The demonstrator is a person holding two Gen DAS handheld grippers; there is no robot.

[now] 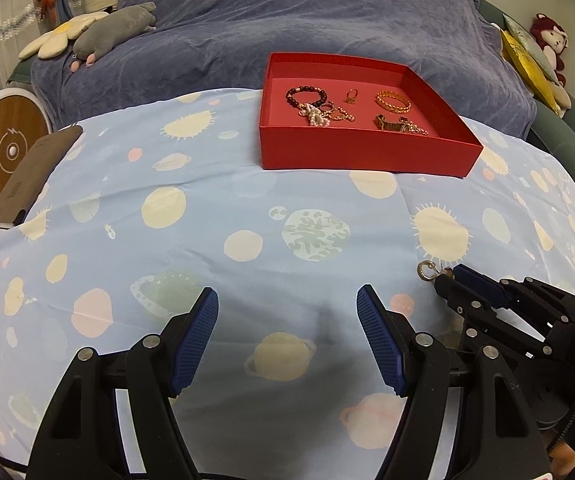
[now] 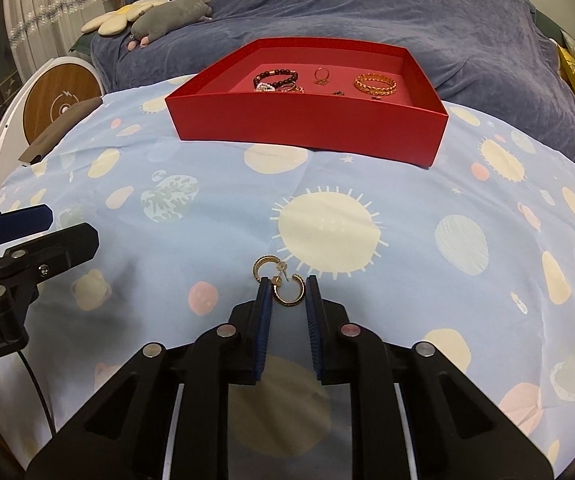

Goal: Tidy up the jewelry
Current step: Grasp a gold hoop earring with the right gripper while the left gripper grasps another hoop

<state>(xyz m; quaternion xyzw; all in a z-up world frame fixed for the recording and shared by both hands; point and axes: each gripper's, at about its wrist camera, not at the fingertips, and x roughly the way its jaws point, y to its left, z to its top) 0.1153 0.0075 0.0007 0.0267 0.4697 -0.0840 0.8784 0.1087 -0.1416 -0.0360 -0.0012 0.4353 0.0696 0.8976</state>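
A red open box [image 1: 367,152] [image 2: 307,128] stands on the blue planet-print cloth and holds several jewelry pieces: a dark bead bracelet [image 1: 307,94] [image 2: 275,76], a gold bangle [image 1: 393,102] [image 2: 375,85], a ring [image 1: 351,96] [image 2: 321,76], pearls and chains. Two gold hoop earrings lie on the cloth. One hoop [image 2: 289,292] sits between the tips of my right gripper [image 2: 288,292], whose jaws stand narrowly apart around it. The other hoop [image 2: 265,266] [image 1: 426,270] lies just beyond. My left gripper [image 1: 287,308] is open and empty over the cloth.
A brown case [image 1: 31,176] [image 2: 63,128] lies at the cloth's left edge beside a round wooden-faced device [image 1: 3,148] [image 2: 59,100]. A purple blanket [image 1: 287,20] with plush toys [image 1: 115,30] lies behind the box. Pillows and a red plush [image 1: 549,38] are at the right.
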